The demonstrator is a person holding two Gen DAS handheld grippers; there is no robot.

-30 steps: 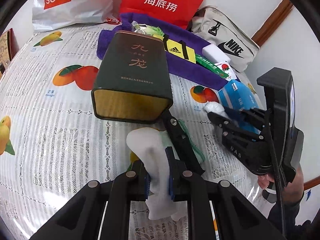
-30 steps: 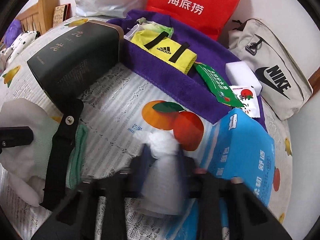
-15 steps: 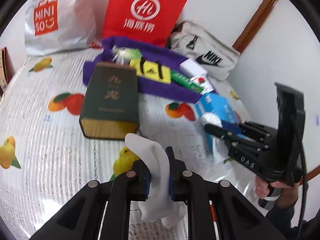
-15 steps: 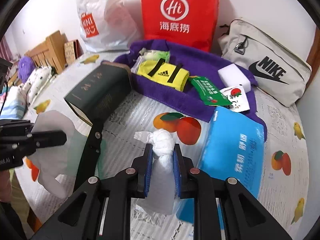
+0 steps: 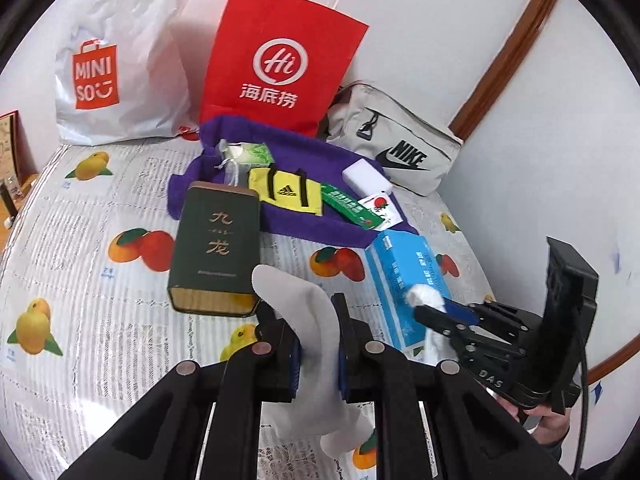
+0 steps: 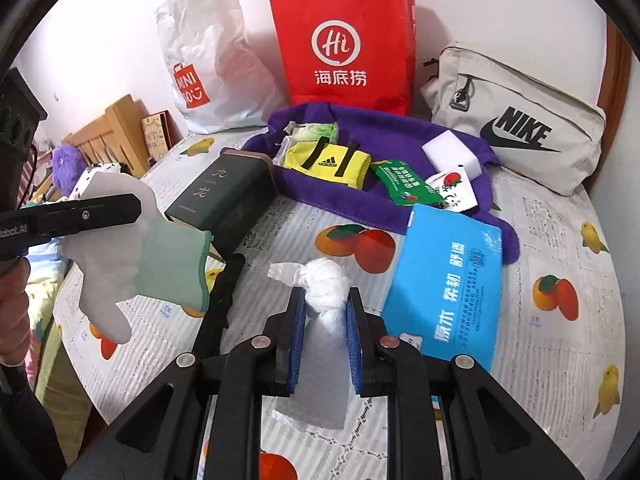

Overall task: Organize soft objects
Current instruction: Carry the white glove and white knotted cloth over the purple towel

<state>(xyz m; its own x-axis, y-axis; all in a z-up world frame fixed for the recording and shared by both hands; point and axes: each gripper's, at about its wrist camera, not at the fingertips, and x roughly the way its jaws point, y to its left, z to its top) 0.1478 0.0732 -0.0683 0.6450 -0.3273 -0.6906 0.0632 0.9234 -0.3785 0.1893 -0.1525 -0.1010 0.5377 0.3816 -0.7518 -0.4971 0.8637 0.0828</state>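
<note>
Both claws have risen since a second ago, so the dark box [image 5: 216,252] that filled the left view then now lies well below and ahead on the bed [image 5: 80,240]. Left claw [image 5: 316,344] is clamped on a pale glove [image 5: 308,320]; from the right wrist view the glove [image 6: 132,248] hangs in the air off its fingers, grey hand part down, green cuff toward the middle. Right claw [image 6: 325,316] is pinched narrow on a knotted white plastic bag [image 6: 324,284], the knot standing just above the blue pads and the rest trailing down between the arms. Neither held thing touches the bed. Beside the right claw lies a blue tissue pack [image 6: 448,280]. Farther back a purple towel [image 6: 384,128] carries a yellow pouch [image 6: 326,162], a green packet [image 6: 402,184] and a white sponge [image 6: 450,154]. Against the wall stand a red paper bag [image 6: 344,48], a white shopping bag [image 6: 208,64] and a grey Nike bag [image 6: 516,120].
</note>
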